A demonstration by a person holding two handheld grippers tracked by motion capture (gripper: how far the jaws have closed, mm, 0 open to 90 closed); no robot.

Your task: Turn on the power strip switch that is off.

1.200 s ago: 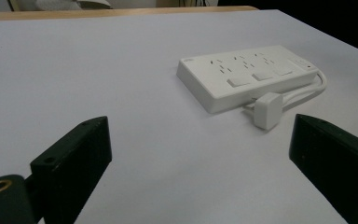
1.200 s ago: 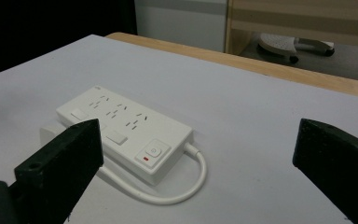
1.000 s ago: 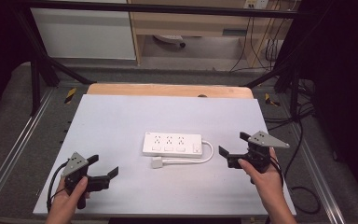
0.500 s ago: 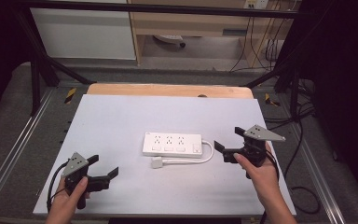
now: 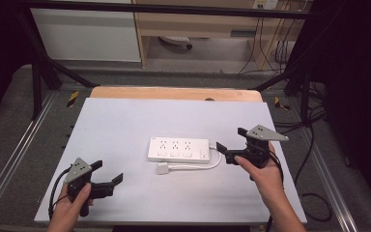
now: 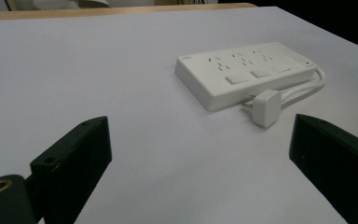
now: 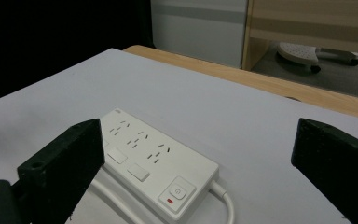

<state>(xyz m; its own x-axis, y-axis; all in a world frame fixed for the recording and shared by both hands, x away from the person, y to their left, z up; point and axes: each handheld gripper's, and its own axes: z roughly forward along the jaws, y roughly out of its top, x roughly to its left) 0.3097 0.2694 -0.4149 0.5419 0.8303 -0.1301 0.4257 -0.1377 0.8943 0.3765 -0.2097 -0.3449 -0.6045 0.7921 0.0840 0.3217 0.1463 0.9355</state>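
White table (image 5: 125, 125), power strip (image 5: 178, 149), looped cord (image 5: 207, 166)

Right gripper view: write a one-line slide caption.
Open right claw facing a white power strip with its cord on a white table.

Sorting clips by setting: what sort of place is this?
Probably a lab or workshop recording bench: a white table inside a black metal frame, loose cables behind it, and a power strip laid out.

Even overhead light on the white table (image 5: 125, 125), dark surroundings, soft shadows, slight blur
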